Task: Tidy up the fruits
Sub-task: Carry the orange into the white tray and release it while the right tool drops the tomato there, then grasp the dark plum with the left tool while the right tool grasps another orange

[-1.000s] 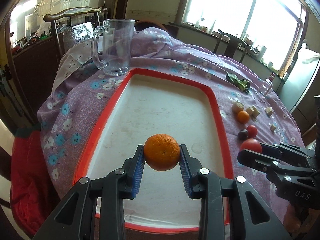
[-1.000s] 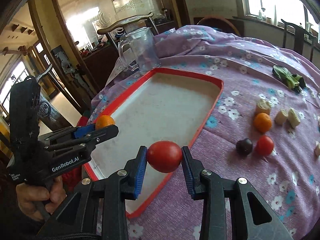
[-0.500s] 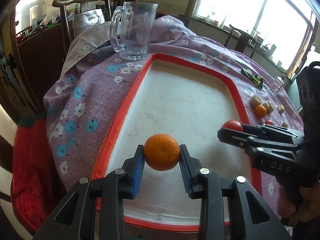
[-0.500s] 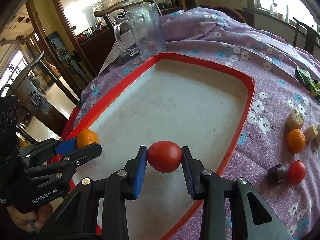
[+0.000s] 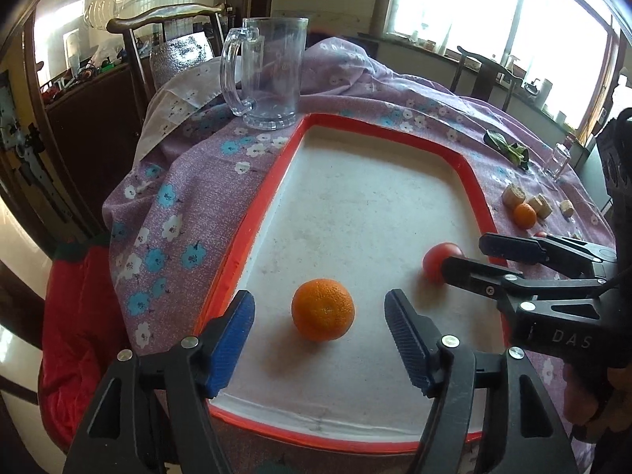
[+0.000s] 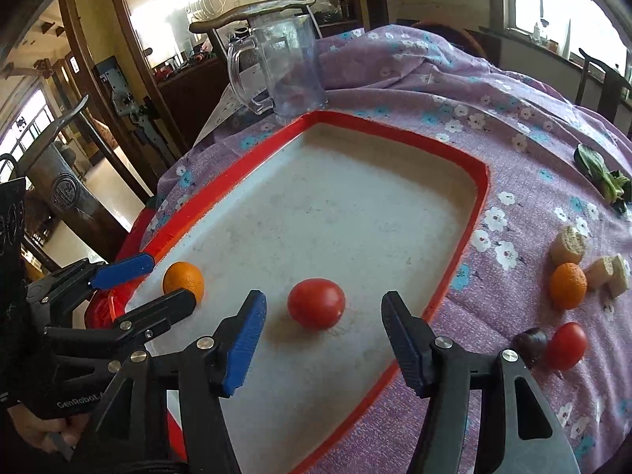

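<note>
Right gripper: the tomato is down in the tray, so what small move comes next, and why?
Probably back the right gripper straight away from the tomato. Its jaws stand wide open, the tomato rests on the tray floor, and another orange, tomato and dark fruit wait on the cloth.

Daylight enters through the windows [image 5: 501,19] at upper right, which are overexposed to white. A second blown-out patch is the glass cabinet [image 6: 177,15] in the right wrist view. The tray [image 5: 355,205] floor is evenly lit; the orange [image 5: 322,309] and tomato [image 6: 316,302] cast only faint, soft shadows. Fisheye distortion bends the room's lines, and both views darken to black at the corners. Central focus is sharp.
</note>
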A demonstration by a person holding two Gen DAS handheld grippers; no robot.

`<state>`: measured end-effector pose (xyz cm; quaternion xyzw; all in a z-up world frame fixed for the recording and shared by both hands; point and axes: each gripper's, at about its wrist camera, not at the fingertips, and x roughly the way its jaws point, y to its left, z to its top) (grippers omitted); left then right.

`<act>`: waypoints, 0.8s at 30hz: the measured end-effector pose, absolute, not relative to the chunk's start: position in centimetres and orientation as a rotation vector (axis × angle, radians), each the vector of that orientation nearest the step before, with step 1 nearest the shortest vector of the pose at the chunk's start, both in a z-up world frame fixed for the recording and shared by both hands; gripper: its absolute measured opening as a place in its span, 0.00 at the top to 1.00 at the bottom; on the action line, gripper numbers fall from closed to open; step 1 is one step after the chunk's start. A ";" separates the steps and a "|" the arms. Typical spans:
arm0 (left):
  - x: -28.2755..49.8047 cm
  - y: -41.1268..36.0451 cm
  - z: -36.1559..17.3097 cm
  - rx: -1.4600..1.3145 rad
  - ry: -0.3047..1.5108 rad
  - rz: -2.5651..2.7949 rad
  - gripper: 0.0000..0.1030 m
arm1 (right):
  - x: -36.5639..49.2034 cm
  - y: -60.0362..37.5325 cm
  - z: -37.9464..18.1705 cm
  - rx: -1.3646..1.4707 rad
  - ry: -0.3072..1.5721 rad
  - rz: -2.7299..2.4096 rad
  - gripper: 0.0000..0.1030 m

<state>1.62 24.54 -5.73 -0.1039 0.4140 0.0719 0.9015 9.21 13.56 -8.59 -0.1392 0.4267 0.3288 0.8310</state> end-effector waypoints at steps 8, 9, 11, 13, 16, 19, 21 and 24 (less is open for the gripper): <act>0.6 22.9 -4.7 -0.199 0.846 0.122 0.34 | 8.1 8.7 -6.5 -0.219 0.869 0.661 0.39; 0.6 22.5 -4.6 -0.197 0.845 0.114 0.34 | 7.9 8.0 -6.3 -0.211 0.864 0.652 0.39; 0.7 21.8 -4.3 -0.191 0.842 0.097 0.34 | 7.7 6.5 -5.9 -0.193 0.855 0.633 0.39; 0.8 21.1 -3.9 -0.183 0.838 0.080 0.34 | 7.5 5.0 -5.6 -0.170 0.851 0.610 0.39; 1.1 19.7 -3.5 -0.170 0.833 0.051 0.34 | 7.2 2.6 -5.2 -0.138 0.843 0.579 0.39; 1.4 18.3 -3.3 -0.154 0.830 0.017 0.34 | 6.9 0.4 -5.0 -0.121 0.837 0.541 0.39; 1.7 17.3 -3.1 -0.145 0.830 -0.006 0.34 | 6.8 -1.0 -4.9 -0.109 0.835 0.518 0.39; 2.1 15.9 -3.0 -0.132 0.831 -0.041 0.34 | 6.5 -2.9 -4.8 -0.092 0.831 0.486 0.39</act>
